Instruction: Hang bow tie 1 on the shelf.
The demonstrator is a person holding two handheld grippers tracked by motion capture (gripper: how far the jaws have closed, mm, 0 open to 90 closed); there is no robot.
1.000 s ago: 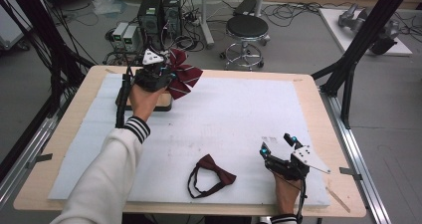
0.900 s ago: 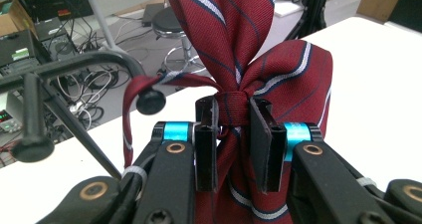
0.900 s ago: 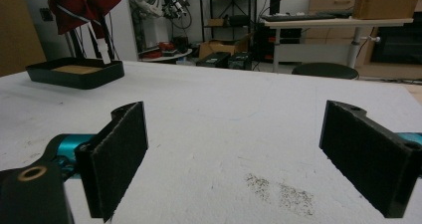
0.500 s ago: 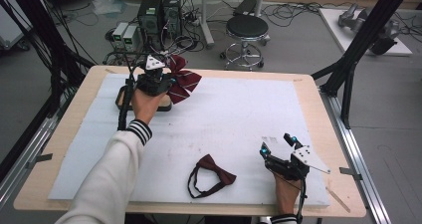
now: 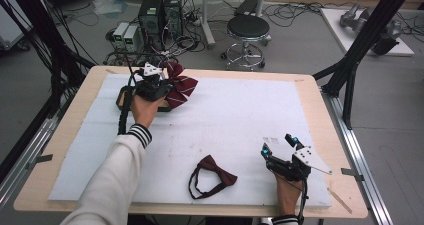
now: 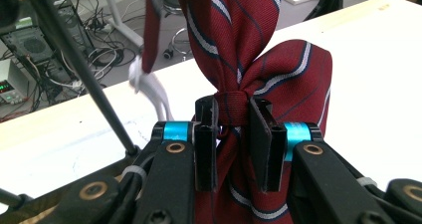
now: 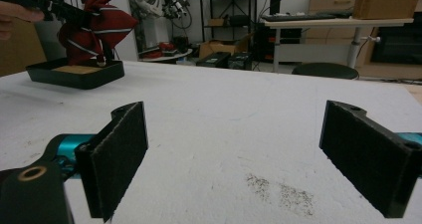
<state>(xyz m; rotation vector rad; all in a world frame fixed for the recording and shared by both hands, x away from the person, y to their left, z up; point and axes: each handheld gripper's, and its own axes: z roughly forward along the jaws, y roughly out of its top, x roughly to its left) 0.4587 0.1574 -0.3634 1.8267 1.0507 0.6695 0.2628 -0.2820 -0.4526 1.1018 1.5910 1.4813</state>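
A dark red striped bow tie [image 5: 179,86] [image 6: 259,74] [image 7: 97,27] hangs at the table's far left. My left gripper [image 5: 161,89] [image 6: 234,117] is shut on its centre knot and holds it just above a shallow black tray [image 5: 122,99] [image 7: 74,74]. A plain dark red bow tie [image 5: 216,171] with a black neck strap lies flat on the white mat near the front edge. To its right, my right gripper [image 5: 280,146] [image 7: 234,154] rests on the mat, open, with nothing between its pads.
A white foam mat [image 5: 240,115] covers most of the wooden table [image 5: 320,110]. Black frame posts [image 5: 360,45] stand at the table's corners. A round stool [image 5: 248,30] and electronics boxes [image 5: 160,10] sit on the floor beyond the far edge.
My left gripper has come down with the striped bow tie toward the black tray. The right gripper and the plain bow tie have stayed put.
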